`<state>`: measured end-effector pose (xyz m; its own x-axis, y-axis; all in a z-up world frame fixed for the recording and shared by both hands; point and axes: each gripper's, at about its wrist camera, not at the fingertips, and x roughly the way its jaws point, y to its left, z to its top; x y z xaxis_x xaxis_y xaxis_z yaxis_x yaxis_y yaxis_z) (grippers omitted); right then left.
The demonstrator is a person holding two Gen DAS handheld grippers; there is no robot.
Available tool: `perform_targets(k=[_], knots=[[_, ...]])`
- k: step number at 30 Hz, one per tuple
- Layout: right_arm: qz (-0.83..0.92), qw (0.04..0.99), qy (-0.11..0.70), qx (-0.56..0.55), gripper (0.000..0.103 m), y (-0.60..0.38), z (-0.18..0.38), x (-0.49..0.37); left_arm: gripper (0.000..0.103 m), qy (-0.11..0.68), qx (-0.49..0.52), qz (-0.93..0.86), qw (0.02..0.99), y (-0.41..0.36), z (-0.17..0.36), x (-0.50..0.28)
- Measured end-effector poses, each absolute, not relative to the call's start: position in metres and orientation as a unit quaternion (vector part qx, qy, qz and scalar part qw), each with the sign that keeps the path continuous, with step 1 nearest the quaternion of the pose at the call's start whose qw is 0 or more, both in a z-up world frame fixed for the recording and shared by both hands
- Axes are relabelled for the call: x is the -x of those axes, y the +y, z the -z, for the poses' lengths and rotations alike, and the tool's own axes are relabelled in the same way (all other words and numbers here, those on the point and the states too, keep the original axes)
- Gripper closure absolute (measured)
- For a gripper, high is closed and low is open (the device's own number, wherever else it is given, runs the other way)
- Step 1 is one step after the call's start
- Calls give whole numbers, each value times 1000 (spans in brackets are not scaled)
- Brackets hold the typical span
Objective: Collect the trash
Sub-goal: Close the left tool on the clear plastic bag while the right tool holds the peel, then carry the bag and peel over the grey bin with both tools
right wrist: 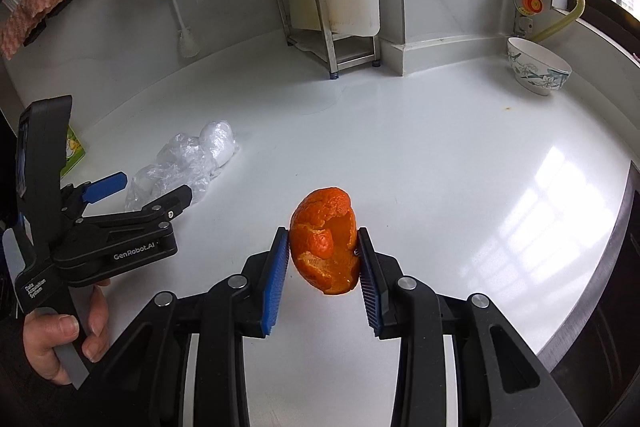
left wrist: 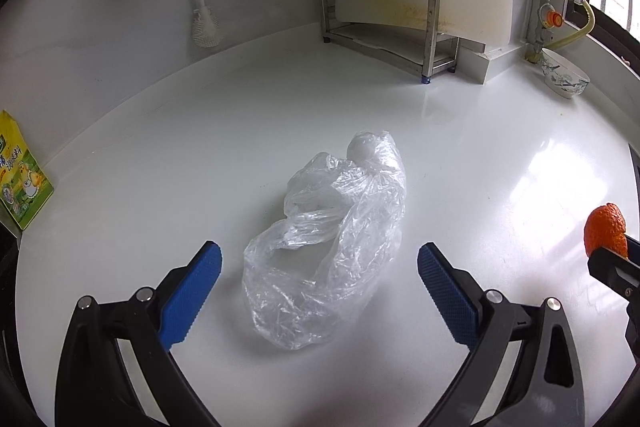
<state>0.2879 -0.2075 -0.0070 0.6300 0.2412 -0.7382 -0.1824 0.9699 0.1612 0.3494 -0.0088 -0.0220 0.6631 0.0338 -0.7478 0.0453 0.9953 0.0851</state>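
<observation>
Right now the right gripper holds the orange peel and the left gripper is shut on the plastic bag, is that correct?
Not quite. The right gripper does hold the orange peel, but the left gripper is open: the left wrist view shows its jaws standing wide apart, with the plastic bag lying untouched on the counter.

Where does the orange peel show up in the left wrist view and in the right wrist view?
Left wrist view: the orange peel sits at the far right edge, pinched by the right gripper's tip, above the counter.
Right wrist view: the orange peel is at centre, clamped between the right gripper pads.
Shared landmark: the crumpled plastic bag, centre in the left view, left of the peel in the right view.
</observation>
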Motion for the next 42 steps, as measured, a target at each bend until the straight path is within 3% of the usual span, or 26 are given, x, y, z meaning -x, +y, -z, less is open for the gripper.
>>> perform_targets(k=[6,7,11,13,15,30,42], knots=[[-114,901,416,-53,70,-220,10,-284,12,429,-43,-4,902,-12,33,-364],[-114,900,416,-56,70,-221,11,-283,24,429,-44,-3,902,-13,33,-365],[-118,900,415,-66,70,-221,13,-280,49,431,-42,4,902,-13,34,-362],[-120,900,414,-67,70,-220,14,-276,70,430,-37,7,902,-12,32,-358],[-123,899,414,-67,70,-218,14,-271,77,427,-32,9,903,-9,30,-350],[-117,909,392,-78,70,-209,-1,-181,80,368,-43,27,928,5,-24,-211],[-85,910,388,-115,70,-220,15,-47,80,366,-48,80,926,-14,-17,-81]])
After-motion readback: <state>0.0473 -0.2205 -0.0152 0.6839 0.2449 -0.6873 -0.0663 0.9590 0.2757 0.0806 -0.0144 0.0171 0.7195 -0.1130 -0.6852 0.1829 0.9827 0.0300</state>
